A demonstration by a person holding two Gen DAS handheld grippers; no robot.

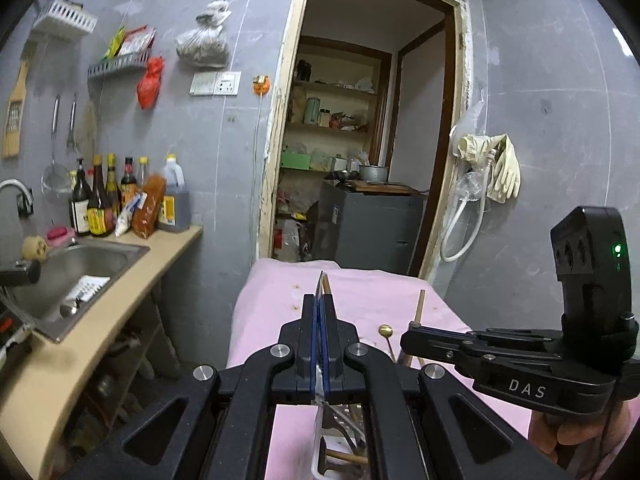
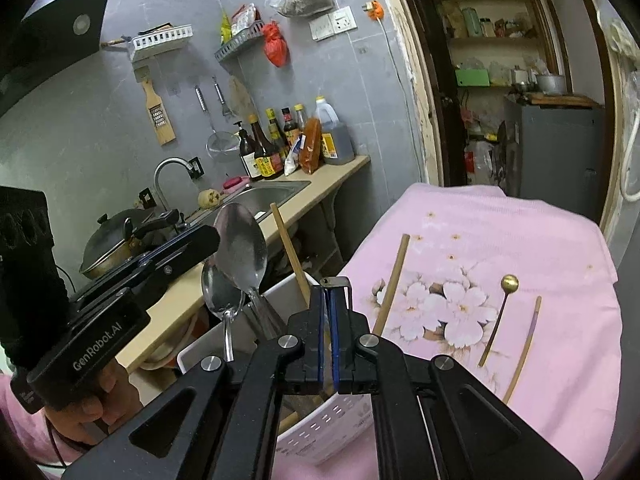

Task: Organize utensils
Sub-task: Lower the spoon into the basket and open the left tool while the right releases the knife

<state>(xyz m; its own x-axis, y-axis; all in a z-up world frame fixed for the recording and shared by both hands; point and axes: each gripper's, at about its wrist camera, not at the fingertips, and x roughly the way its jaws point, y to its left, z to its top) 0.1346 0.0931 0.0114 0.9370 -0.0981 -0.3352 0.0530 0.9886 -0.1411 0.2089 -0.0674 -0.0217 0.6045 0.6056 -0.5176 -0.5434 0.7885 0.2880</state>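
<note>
A white utensil basket (image 2: 332,428) stands on the pink flowered cloth (image 2: 520,240), holding two steel spoons (image 2: 244,248), a wooden stick and other utensils. My left gripper (image 1: 319,304) is shut on the basket's rim (image 1: 319,412). My right gripper (image 2: 329,296) is shut on a black metal utensil handle (image 2: 336,282) over the basket. On the cloth lie a wooden chopstick (image 2: 394,282), a gold-bowled spoon (image 2: 500,312) and another chopstick (image 2: 524,348). In the left wrist view the right gripper (image 1: 408,334) shows at the right.
A counter (image 1: 100,320) with a steel sink (image 1: 80,264), sauce bottles (image 1: 104,200) and a wok (image 2: 112,248) runs along the left. A doorway (image 1: 360,140) to a pantry lies behind the table. Gloves (image 1: 500,164) hang on the right wall.
</note>
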